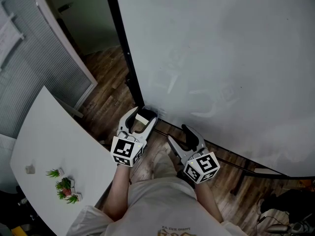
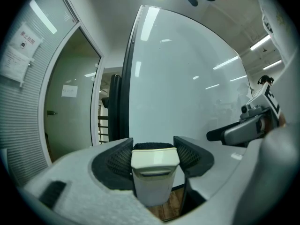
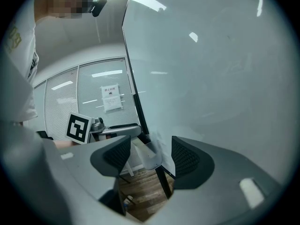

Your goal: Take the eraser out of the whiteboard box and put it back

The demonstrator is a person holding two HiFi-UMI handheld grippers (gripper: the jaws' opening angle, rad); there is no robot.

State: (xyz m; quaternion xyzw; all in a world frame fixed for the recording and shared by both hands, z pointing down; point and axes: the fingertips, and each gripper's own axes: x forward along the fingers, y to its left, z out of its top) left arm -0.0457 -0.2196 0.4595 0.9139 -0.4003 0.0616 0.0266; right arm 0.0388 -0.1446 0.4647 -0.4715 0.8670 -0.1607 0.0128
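Note:
A cream eraser (image 2: 154, 172) with a black felt face sits between the jaws of my left gripper (image 2: 153, 149), and both pads press on its sides. In the head view the left gripper (image 1: 142, 114) holds the eraser (image 1: 142, 118) just in front of the whiteboard's (image 1: 221, 58) lower left corner. My right gripper (image 1: 178, 134) hangs to the right of it, open and empty. Between the right gripper's (image 3: 150, 149) jaws, farther off, I see the small pale whiteboard box (image 3: 151, 156) fixed at the board's bottom edge.
The whiteboard's black frame post (image 1: 123, 58) runs down to the wooden floor (image 1: 106, 77). A white table (image 1: 44, 146) with small potted plants (image 1: 64, 186) stands at the left. Behind it is a glass partition with blinds (image 1: 29, 58).

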